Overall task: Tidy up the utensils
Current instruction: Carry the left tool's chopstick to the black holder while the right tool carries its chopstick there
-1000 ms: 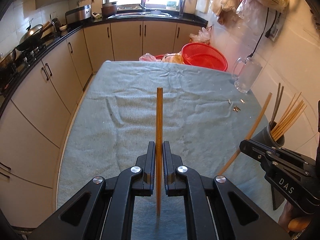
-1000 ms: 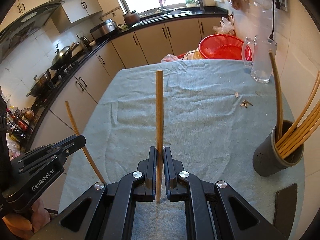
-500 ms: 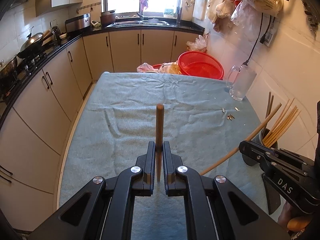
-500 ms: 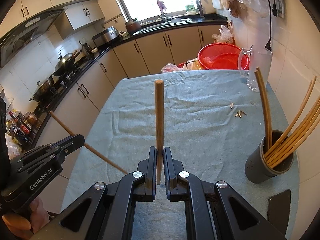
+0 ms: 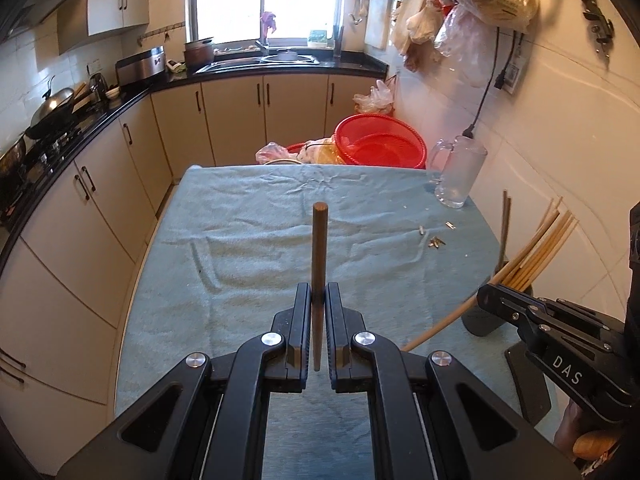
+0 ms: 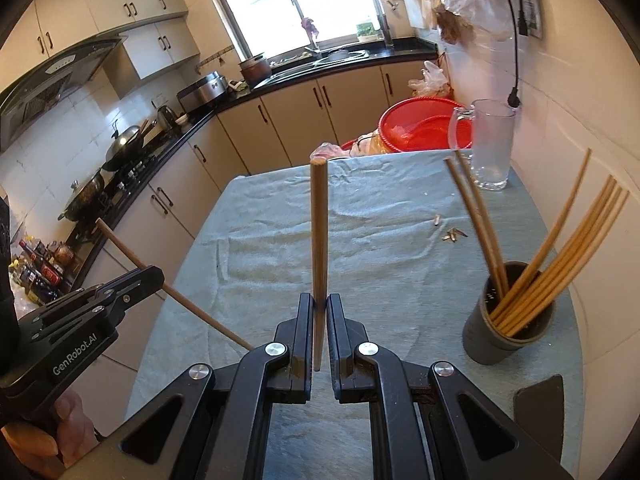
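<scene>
Two chopsticks are pinched, one in the left gripper [image 5: 319,300] and one in the right gripper [image 6: 320,304], each sticking up past its jaws, and the grey holder [image 6: 508,320] stands on the table's right side, nearer the right gripper.

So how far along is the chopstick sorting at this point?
Done: several chopsticks already stand in the grey holder. In hand: the left gripper and right gripper each clamp one chopstick. Left: dropping those two in; no loose chopsticks show on the cloth.
</scene>
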`<state>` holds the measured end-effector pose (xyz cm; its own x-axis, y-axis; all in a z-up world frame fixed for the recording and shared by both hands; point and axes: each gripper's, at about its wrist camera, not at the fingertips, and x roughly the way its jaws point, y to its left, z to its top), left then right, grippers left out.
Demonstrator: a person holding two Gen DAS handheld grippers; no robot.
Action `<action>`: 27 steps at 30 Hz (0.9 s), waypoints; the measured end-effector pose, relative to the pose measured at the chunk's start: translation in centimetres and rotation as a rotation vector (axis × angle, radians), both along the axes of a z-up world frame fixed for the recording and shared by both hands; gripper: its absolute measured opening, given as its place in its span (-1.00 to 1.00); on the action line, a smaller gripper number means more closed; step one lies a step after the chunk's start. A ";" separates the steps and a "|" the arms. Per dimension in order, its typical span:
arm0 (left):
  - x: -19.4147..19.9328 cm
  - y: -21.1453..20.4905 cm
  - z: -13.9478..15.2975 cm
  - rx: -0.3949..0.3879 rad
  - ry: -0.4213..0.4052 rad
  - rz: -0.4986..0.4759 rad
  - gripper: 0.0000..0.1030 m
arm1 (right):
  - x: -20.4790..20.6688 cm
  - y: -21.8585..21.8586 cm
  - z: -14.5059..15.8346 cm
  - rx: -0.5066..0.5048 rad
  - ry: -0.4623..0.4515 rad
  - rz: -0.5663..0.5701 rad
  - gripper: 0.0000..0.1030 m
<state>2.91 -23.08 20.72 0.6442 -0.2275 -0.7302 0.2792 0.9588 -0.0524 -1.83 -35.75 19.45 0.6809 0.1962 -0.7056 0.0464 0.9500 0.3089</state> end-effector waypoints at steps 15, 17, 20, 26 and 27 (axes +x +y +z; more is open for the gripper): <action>-1.5 -4.2 2.0 0.003 -0.043 -0.094 -0.87 | -3.8 -4.6 2.0 0.025 -0.045 -0.102 -0.86; -1.8 -5.0 2.4 0.003 -0.049 -0.110 -0.87 | -4.4 -5.4 2.3 0.028 -0.052 -0.119 -0.86; -2.0 -6.1 2.8 0.001 -0.058 -0.129 -0.87 | -5.2 -6.5 2.8 0.032 -0.063 -0.143 -0.86; -2.4 -8.4 3.9 -0.007 -0.080 -0.177 -0.87 | -7.0 -8.9 3.8 0.039 -0.087 -0.195 -0.86; -2.4 -8.7 4.1 -0.008 -0.083 -0.182 -0.87 | -7.3 -9.4 4.0 0.040 -0.092 -0.207 -0.86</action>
<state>0.50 -31.75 24.78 0.6496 -0.3516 -0.6741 0.4519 0.8916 -0.0295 -9.14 -45.13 23.42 0.7706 0.0721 -0.6332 0.2087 0.9102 0.3576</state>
